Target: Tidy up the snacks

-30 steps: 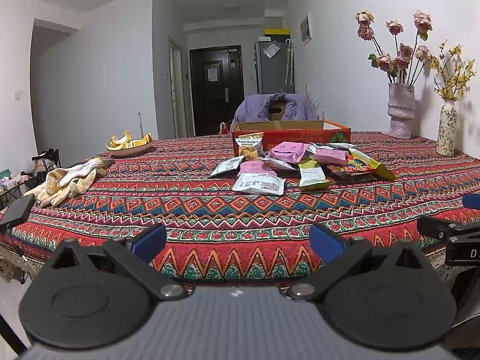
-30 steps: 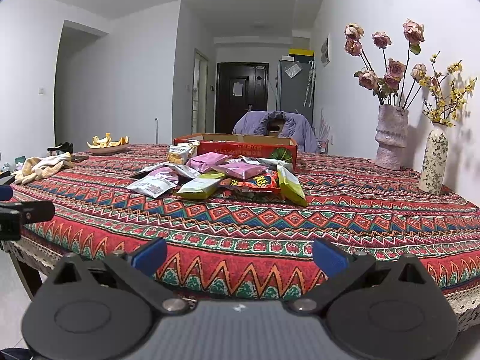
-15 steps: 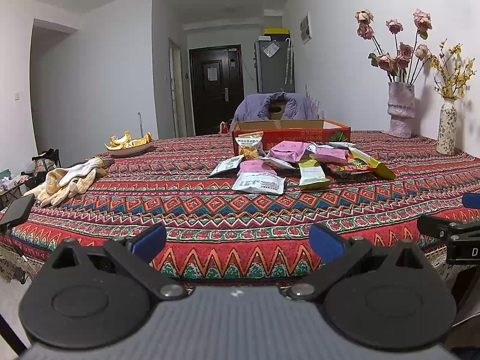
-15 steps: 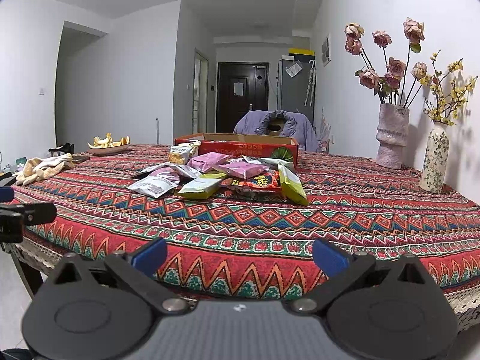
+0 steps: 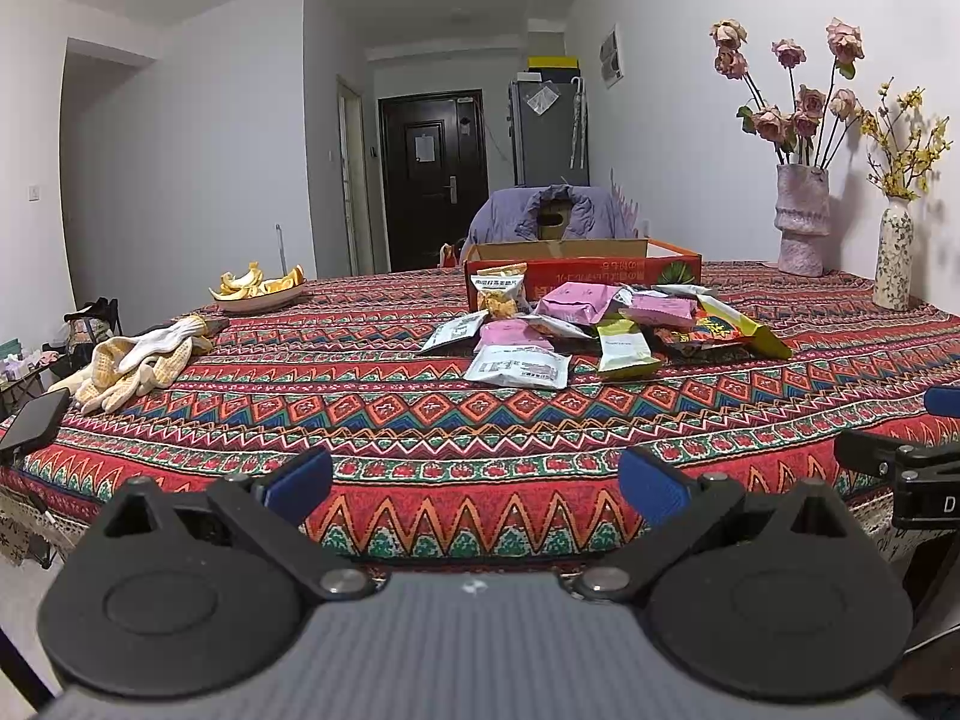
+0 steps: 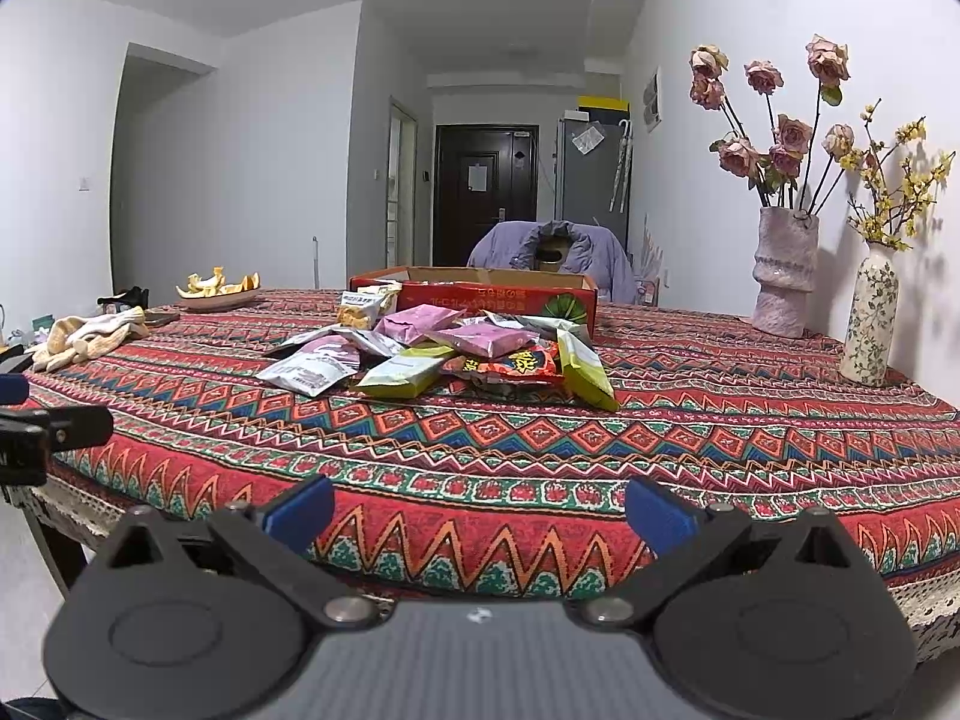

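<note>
A pile of snack packets (image 5: 588,330) lies mid-table on the patterned cloth, in front of an open red cardboard box (image 5: 582,267). The pile holds pink, white, yellow-green and red packets, and it shows in the right wrist view (image 6: 444,354) before the box (image 6: 480,294) too. My left gripper (image 5: 474,480) is open and empty, held just off the table's near edge. My right gripper (image 6: 477,507) is open and empty at the near edge as well. Each gripper's side shows at the edge of the other's view.
White and yellow gloves (image 5: 132,363) and a phone (image 5: 33,426) lie at the left. A plate of orange peels (image 5: 258,294) sits far left. Two flower vases (image 6: 786,270) (image 6: 870,315) stand at the right by the wall. A chair with a purple jacket (image 5: 546,222) stands behind the table.
</note>
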`<state>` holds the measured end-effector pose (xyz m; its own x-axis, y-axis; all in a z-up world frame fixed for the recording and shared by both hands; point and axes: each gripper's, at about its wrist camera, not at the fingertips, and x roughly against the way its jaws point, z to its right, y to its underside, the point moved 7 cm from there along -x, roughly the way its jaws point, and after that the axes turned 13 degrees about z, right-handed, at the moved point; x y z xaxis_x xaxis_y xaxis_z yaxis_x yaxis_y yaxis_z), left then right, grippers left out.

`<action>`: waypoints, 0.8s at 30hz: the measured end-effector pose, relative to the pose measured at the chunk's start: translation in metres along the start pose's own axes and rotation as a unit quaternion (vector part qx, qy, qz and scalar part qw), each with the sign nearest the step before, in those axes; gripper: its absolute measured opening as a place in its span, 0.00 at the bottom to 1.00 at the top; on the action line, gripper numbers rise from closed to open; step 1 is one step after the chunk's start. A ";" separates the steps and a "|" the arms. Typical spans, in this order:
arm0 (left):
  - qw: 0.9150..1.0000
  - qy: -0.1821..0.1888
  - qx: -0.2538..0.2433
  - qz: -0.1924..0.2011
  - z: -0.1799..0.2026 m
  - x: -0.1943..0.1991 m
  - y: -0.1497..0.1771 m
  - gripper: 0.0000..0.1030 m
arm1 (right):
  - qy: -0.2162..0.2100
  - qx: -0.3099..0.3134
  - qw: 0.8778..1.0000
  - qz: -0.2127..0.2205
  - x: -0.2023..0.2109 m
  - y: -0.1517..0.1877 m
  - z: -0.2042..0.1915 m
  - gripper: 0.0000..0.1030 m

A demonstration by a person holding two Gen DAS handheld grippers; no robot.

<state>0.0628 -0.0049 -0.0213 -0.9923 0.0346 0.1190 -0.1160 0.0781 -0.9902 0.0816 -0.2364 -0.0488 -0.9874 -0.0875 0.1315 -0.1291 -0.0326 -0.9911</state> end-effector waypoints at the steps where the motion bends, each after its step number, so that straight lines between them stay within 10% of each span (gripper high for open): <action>1: 1.000 0.000 0.000 0.000 0.000 0.000 0.000 1.00 | 0.000 0.000 1.000 0.000 0.000 0.000 0.000 1.00; 24: 1.000 0.000 -0.001 0.001 -0.002 0.001 -0.001 1.00 | -0.001 0.003 1.000 0.001 -0.001 -0.002 -0.001 1.00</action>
<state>0.0624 -0.0035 -0.0197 -0.9926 0.0340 0.1169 -0.1138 0.0810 -0.9902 0.0828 -0.2353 -0.0474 -0.9875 -0.0897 0.1293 -0.1264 -0.0377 -0.9913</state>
